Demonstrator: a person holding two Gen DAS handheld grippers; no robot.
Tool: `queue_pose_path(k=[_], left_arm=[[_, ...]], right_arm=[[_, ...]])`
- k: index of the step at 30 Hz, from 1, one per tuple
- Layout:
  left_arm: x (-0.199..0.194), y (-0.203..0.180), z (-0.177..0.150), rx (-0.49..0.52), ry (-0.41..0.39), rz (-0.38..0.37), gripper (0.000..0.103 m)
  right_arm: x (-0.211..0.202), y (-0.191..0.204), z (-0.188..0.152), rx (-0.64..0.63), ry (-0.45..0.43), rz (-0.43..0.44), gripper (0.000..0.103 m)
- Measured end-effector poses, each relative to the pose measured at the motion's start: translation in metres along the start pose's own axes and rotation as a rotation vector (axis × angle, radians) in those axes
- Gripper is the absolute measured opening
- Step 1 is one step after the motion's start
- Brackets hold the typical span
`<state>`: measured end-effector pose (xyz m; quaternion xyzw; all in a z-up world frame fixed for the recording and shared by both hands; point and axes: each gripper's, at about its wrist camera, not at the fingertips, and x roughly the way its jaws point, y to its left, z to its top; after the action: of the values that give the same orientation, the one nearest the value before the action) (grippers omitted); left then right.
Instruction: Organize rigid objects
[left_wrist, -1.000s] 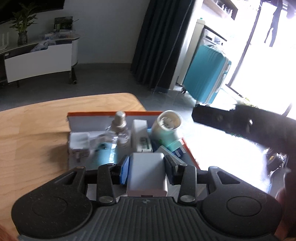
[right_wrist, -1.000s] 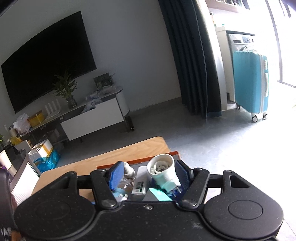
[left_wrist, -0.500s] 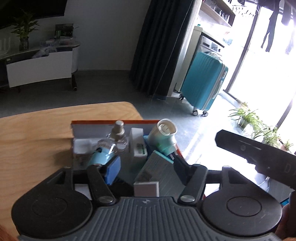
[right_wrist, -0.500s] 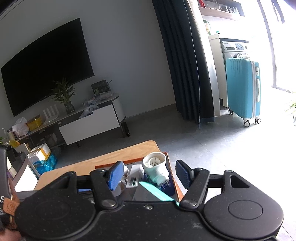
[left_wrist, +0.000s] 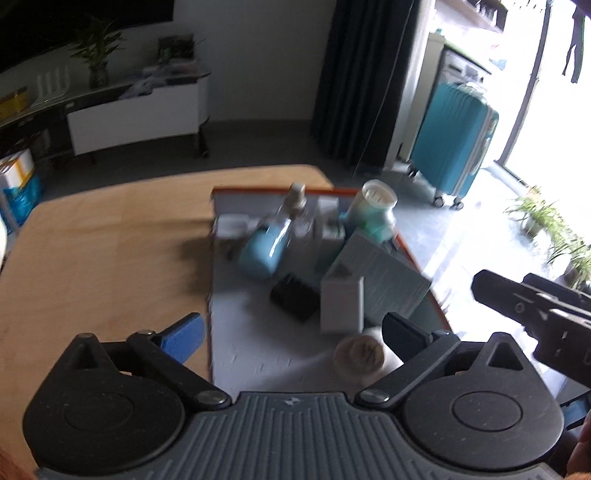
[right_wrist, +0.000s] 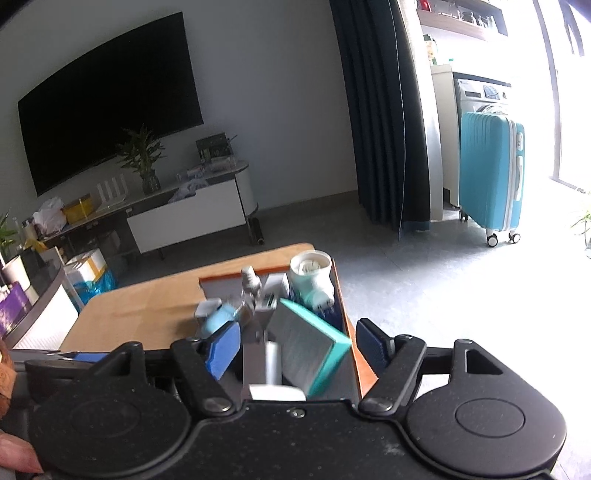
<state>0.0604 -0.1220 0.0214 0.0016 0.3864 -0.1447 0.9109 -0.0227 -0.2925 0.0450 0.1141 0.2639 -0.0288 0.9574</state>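
1. Rigid objects sit crowded in an orange-rimmed box (left_wrist: 419, 260) at the far corner of the wooden table (left_wrist: 103, 251); the box is my landmark for everything below.
2. Inside the box, toward its near right side, a grey box with a teal edge (right_wrist: 308, 341) leans tilted against a white carton (left_wrist: 341, 304). It looks unstable and, I judge, could slide or topple if nudged.
3. At the far side of the box, a white-and-teal plug-in device (left_wrist: 373, 210) stands next to a clear spray bottle (left_wrist: 291, 214), which leans over a pale blue item (left_wrist: 260, 253). Knocking the bottle could roll it onto its neighbours.
4. A small black ribbed block (left_wrist: 293, 297) lies near the box's middle, just beside the white carton.
5. A small round tub (left_wrist: 360, 356) rests at the box's near end, close to the left hand-held gripper (left_wrist: 291, 334), whose jaws are spread wide and hold nothing; it hovers above the near end of the box.
6. The right hand-held gripper (right_wrist: 295, 343) is also spread wide and empty, above the box's near end. With both tools near each other over so crowded a box, a collision or a clipped leaning item seems the main risk.
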Motion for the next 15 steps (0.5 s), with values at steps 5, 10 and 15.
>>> queue_pose_path(k=[5, 10, 15], left_arm=[[-0.004, -0.004, -0.017, 0.004, 0.021, 0.054, 0.103], [-0.007, -0.008, -0.032, 0.001, 0.043, 0.054, 0.103], [-0.010, -0.010, -0.043, 0.003, 0.052, 0.056, 0.103]], right_arm=[[-0.007, -0.001, -0.014, -0.003, 0.025, 0.005, 0.085], [-0.012, -0.001, -0.026, -0.014, 0.045, 0.004, 0.086], [-0.015, -0.002, -0.034, -0.011, 0.066, 0.002, 0.086]])
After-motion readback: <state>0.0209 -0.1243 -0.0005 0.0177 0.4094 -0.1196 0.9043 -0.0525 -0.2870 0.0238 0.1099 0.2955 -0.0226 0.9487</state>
